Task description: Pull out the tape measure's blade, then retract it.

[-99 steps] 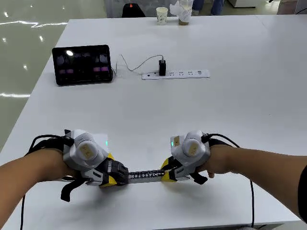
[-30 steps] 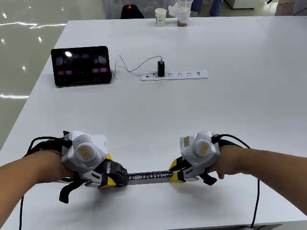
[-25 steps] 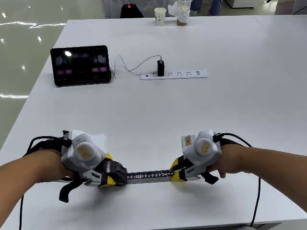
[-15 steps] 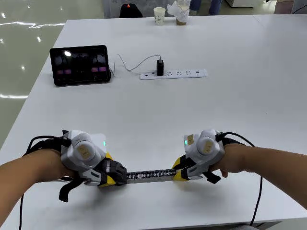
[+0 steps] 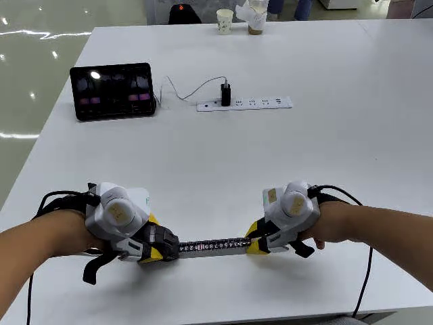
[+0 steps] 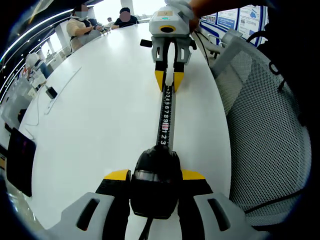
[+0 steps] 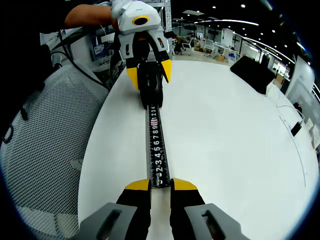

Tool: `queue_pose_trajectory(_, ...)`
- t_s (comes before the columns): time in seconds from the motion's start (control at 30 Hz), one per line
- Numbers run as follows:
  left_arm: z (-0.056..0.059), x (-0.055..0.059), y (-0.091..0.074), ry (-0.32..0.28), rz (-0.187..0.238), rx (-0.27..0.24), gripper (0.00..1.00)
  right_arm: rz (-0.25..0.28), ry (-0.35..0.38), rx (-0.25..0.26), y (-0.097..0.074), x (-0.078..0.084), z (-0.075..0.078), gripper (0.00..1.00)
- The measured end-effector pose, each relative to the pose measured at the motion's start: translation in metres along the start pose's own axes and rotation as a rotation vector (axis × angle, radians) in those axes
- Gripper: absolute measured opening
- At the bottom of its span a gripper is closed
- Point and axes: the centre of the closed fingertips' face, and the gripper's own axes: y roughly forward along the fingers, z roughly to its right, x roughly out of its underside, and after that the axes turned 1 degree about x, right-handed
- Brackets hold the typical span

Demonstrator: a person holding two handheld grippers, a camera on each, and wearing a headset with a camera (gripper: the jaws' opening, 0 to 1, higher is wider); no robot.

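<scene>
Head view: the tape measure [image 5: 164, 244], a black case, lies low over the near edge of the white table [image 5: 325, 122], clamped between the yellow-tipped jaws of the left gripper [image 5: 157, 249]. The blade [image 5: 213, 245] runs out of the case to the right, straight and level just above the tabletop. Its free end is pinched in the closed jaws of the right gripper [image 5: 254, 245].

Well apart, toward the far side of the table, stand a dark tablet [image 5: 112, 91] and, to its right, a white power strip [image 5: 257, 103] with a black charger [image 5: 225, 93] plugged in. A thin cable [image 5: 186, 91] runs from the charger toward the tablet. A paper cup [image 5: 224, 20] stands at the far edge. None of these lies between the grippers.

The jaws cover the sides of the case and hide the blade's end hook. The tablet's screen content is too small to read. A grey mesh chair [image 7: 45, 145] appears in the right gripper view, beyond the table edge.
</scene>
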Motion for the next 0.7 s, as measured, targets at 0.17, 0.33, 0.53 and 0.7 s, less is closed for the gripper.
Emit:
queue_pose_trajectory(0.17,0.0,0.0001,-0.0002,0.0,0.0,0.0,0.31,-0.001,0.002,0.002,-0.0015,0.0015,-0.0001,0.1)
queue_pose_trajectory(0.33,0.0002,-0.0003,0.0,0.0,-0.001,-0.002,0.31,-0.001,0.004,0.004,-0.0042,0.0036,-0.0001,0.11)
queue_pose_trajectory(0.53,0.0002,-0.0004,0.0,0.001,0.0,-0.003,0.31,-0.001,0.007,0.005,-0.0056,0.0046,-0.0001,0.1)
queue_pose_trajectory(0.7,0.0004,-0.0001,0.0,0.001,0.0,-0.003,0.31,-0.004,0.006,0.005,-0.0066,0.0059,-0.0001,0.11)
